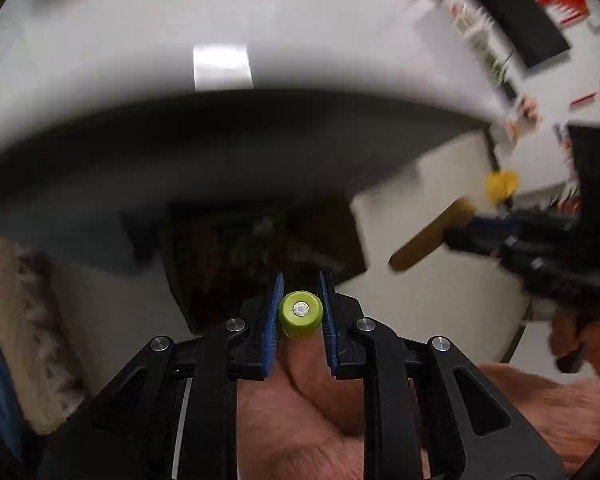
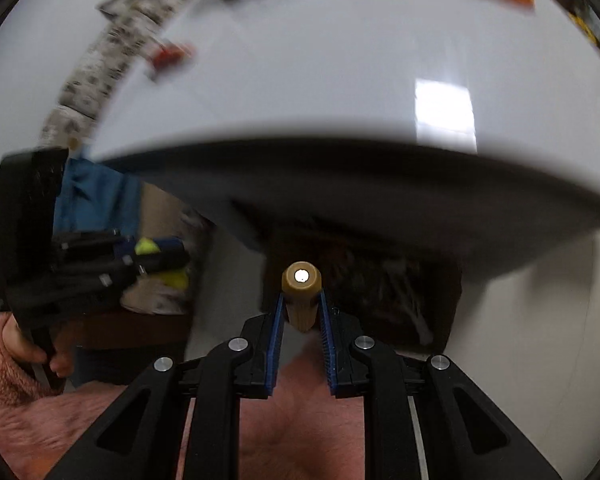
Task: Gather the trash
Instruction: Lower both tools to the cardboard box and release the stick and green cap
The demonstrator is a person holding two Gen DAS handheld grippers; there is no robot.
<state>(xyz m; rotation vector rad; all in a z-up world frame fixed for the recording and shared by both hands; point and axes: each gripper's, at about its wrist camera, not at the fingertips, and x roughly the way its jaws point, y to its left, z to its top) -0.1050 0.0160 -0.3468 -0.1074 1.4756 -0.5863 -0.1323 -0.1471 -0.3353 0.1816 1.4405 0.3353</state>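
Both pieces of trash are picked up and carried. The left gripper (image 1: 300,312) jaws clamp a green cylinder (image 1: 301,314) at frame centre; the right gripper (image 2: 300,312) jaws pinch a tan cylinder (image 2: 301,294). Next, I judge, comes release over the dark bin (image 2: 400,300) under the counter (image 2: 300,100).

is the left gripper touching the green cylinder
Touching. The left wrist view shows the left gripper with both blue pads pressed against the sides of the green cylinder, no gap showing.
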